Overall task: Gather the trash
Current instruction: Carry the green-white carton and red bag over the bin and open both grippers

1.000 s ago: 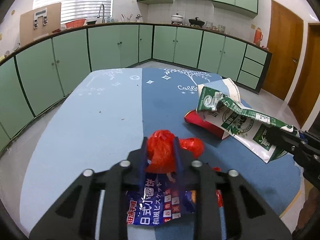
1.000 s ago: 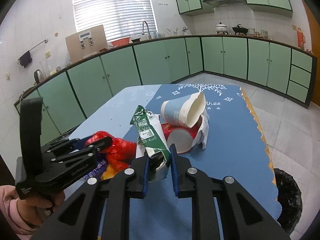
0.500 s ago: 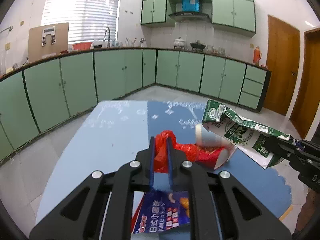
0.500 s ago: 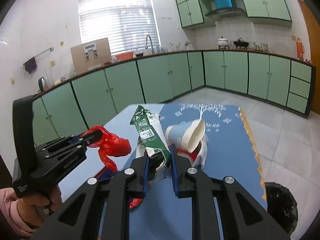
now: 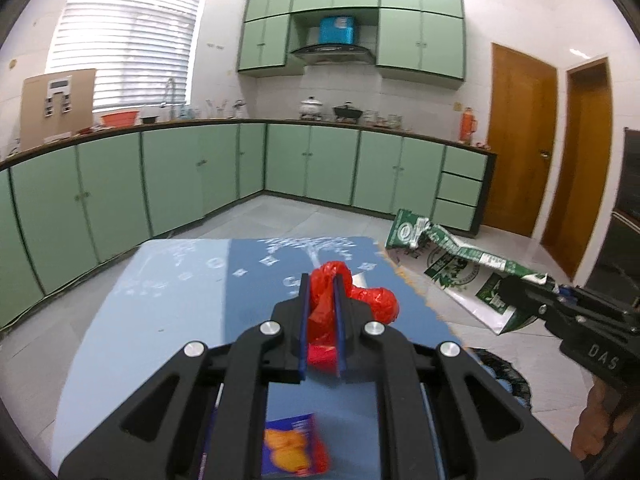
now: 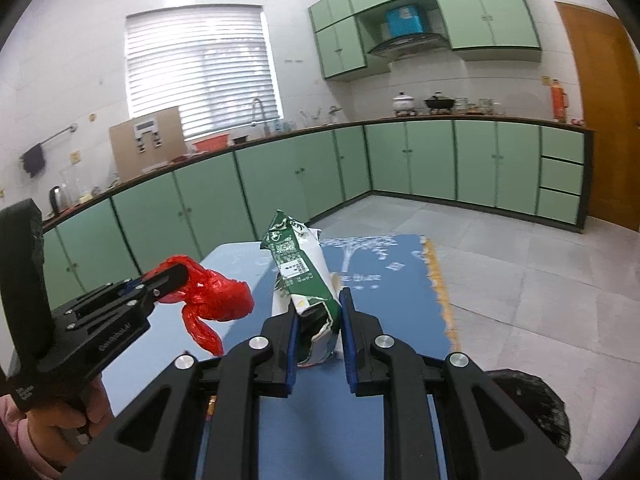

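My left gripper (image 5: 322,279) is shut on a crumpled red plastic bag (image 5: 374,300), held up above the blue table (image 5: 160,320). The bag bulges out to the right of the jaws. My right gripper (image 6: 319,300) is shut on the lower end of a crushed green-and-white carton (image 6: 298,264), which sticks up and away from it. In the right wrist view the left gripper (image 6: 176,278) and its red bag (image 6: 220,300) hang at the left. In the left wrist view the right gripper (image 5: 510,290) holds the carton (image 5: 452,268) at the right.
A blue snack wrapper (image 5: 294,450) lies on the table below my left gripper. A black trash bag (image 6: 532,404) sits open on the floor off the table's right side. Green kitchen cabinets (image 5: 312,168) line the far walls, and wooden doors (image 5: 520,140) stand at the right.
Both grippers have risen from the table with the red bag and the carton. The paper cups and the wrapper stayed below. The left jaws have narrowed on the red bag.
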Action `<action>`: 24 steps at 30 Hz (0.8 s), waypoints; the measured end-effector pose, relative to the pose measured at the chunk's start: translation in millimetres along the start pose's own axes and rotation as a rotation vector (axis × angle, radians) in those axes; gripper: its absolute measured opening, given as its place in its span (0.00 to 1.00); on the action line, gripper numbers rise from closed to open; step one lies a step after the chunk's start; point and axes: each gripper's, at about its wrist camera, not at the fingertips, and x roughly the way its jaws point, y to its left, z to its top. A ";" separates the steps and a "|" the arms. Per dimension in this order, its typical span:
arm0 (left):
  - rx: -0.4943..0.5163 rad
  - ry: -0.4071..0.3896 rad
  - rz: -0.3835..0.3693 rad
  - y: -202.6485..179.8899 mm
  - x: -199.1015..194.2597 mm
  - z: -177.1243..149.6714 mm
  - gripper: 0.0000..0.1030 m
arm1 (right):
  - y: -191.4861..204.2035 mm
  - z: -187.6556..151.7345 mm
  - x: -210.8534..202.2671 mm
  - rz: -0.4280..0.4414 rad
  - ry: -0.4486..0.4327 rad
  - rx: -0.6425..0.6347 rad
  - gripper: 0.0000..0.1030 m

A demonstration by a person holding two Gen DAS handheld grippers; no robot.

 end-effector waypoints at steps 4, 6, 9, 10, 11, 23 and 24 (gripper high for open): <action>0.025 -0.006 -0.067 -29.4 9.9 4.1 0.09 | -19.0 -1.1 -11.4 -0.059 -0.003 0.022 0.18; 0.038 -0.006 -0.099 -44.4 14.9 4.5 0.09 | -32.4 -2.6 -19.5 -0.094 -0.007 0.037 0.18; 0.055 -0.001 -0.151 -67.7 23.7 4.8 0.09 | -50.7 -5.2 -31.0 -0.144 -0.013 0.058 0.18; 0.061 0.001 -0.167 -76.0 26.7 4.8 0.09 | -56.6 -6.2 -34.5 -0.159 -0.014 0.063 0.18; 0.065 0.003 -0.182 -82.7 29.2 4.2 0.09 | -60.9 -7.3 -37.3 -0.172 -0.015 0.068 0.18; 0.165 0.057 -0.361 -181.1 66.1 -18.3 0.09 | -138.0 -37.2 -76.4 -0.367 0.017 0.169 0.18; 0.170 0.063 -0.368 -185.9 69.2 -19.4 0.09 | -144.7 -40.7 -78.7 -0.383 0.024 0.178 0.18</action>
